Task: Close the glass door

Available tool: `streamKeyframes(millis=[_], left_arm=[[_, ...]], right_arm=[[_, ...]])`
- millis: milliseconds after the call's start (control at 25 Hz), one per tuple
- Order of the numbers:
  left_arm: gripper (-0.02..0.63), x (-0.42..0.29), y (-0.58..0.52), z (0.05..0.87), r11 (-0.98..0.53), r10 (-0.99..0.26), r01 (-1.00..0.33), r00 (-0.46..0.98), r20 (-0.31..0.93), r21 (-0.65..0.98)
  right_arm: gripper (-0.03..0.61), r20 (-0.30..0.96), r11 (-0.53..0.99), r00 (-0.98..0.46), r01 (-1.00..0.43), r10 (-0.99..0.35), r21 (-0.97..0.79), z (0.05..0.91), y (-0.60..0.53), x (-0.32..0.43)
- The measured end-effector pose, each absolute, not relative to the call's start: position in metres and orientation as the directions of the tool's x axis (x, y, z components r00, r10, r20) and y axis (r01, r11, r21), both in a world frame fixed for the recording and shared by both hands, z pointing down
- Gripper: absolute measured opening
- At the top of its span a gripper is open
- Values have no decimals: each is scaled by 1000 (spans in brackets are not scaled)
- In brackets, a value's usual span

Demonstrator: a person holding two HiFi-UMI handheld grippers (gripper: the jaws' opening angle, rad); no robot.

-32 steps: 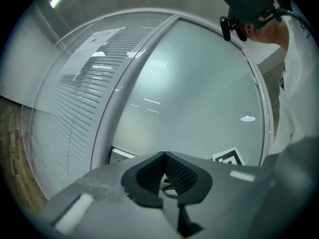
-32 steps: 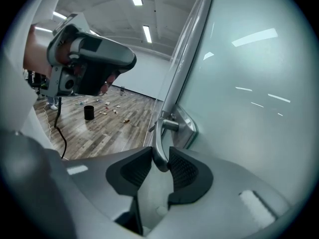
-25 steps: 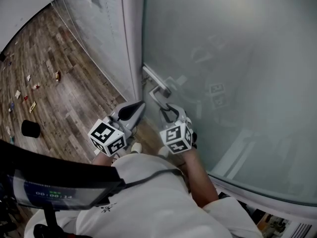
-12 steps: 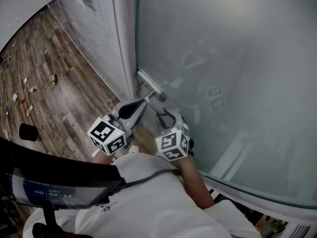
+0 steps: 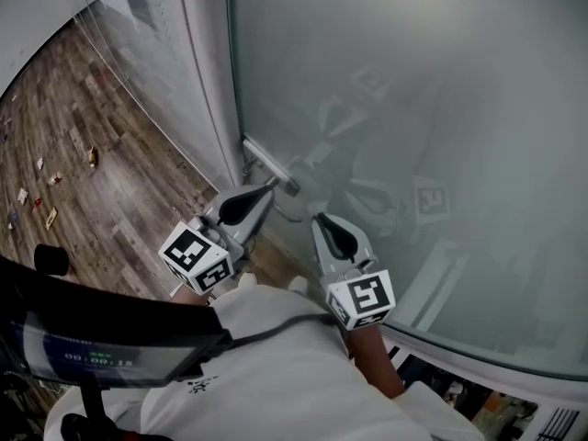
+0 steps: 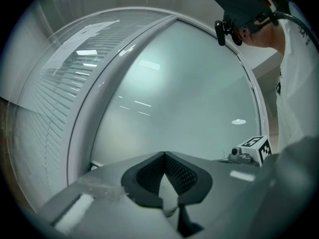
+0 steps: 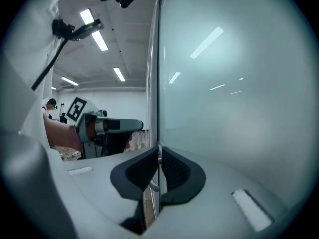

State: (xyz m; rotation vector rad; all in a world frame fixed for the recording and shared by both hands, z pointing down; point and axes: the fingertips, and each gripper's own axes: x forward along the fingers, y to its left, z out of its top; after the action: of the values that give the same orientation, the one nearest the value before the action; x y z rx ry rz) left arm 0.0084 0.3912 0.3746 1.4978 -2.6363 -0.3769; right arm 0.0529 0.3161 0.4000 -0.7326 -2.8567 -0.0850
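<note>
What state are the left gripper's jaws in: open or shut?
Shut. In the left gripper view, the grey left gripper has its jaws meeting at the tips, with nothing between them.

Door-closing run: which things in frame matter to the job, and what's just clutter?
Job: glass door; its handle; left gripper by the handle; right gripper, jaws just closed further, nothing between them.
Lying about: small items on the wood floor; black round object; blinds.

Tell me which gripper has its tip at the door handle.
The left gripper, tip beside the metal door handle. The right gripper, whose jaws have just been closing on nothing, sits lower, off the handle.
</note>
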Motion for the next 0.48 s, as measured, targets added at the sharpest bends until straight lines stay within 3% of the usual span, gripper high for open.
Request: streamKeyframes(millis=[480], left_arm=[[6,9,373,366,437,-883,-864,-465,-62,251]], right_arm=[[9,131,903,-893,428,430,-46,382,299,51]])
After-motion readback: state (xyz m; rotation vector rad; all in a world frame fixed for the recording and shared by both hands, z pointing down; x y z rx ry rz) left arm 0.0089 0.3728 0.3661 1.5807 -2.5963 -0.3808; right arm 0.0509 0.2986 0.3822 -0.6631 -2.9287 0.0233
